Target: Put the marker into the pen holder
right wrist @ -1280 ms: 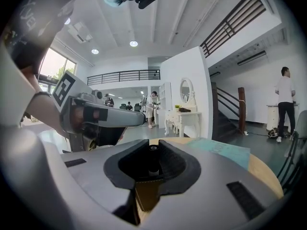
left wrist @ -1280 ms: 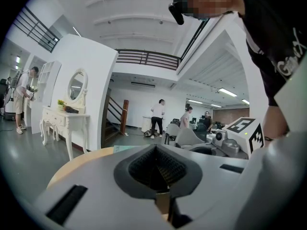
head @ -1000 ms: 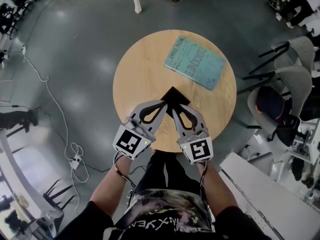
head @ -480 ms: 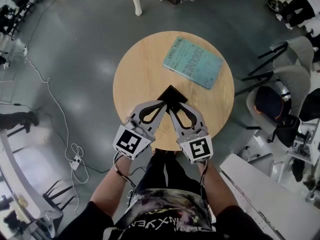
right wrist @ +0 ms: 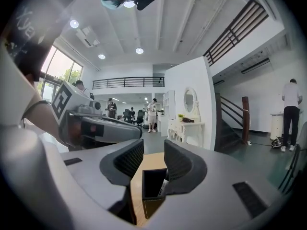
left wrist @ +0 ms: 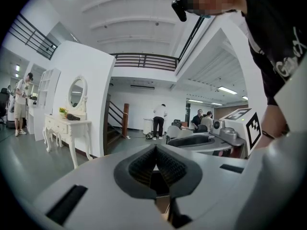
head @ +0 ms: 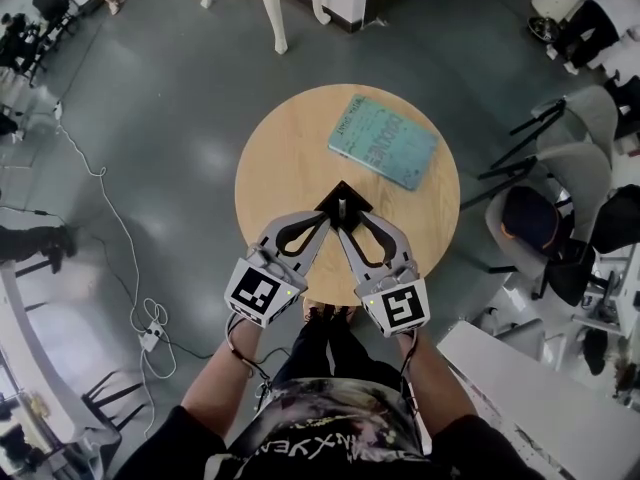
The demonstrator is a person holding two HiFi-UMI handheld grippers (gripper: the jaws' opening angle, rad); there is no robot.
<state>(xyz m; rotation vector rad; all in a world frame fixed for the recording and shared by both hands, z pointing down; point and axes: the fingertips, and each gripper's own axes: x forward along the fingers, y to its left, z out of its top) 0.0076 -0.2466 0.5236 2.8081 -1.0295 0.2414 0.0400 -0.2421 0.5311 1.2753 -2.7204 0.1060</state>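
Right tool point(right wrist: 153, 159): jaws have just been opening and now stand released, with nothing between them. A second ago both tool tips covered the pen holder point(head: 356, 195). Now its mouth shows, with the marker point(head: 343, 206) standing inside.

Judgement: placement done, only withdrawal is left.

Left tool point(left wrist: 155, 152): clenched on nothing.

The holder sits about mid-table point(head: 290, 158), slightly toward the near edge.

Hidden: the marker's lower part is down in the holder, and the holder's near corner is behind the tool tips. The marker's cap end is too small to tell.
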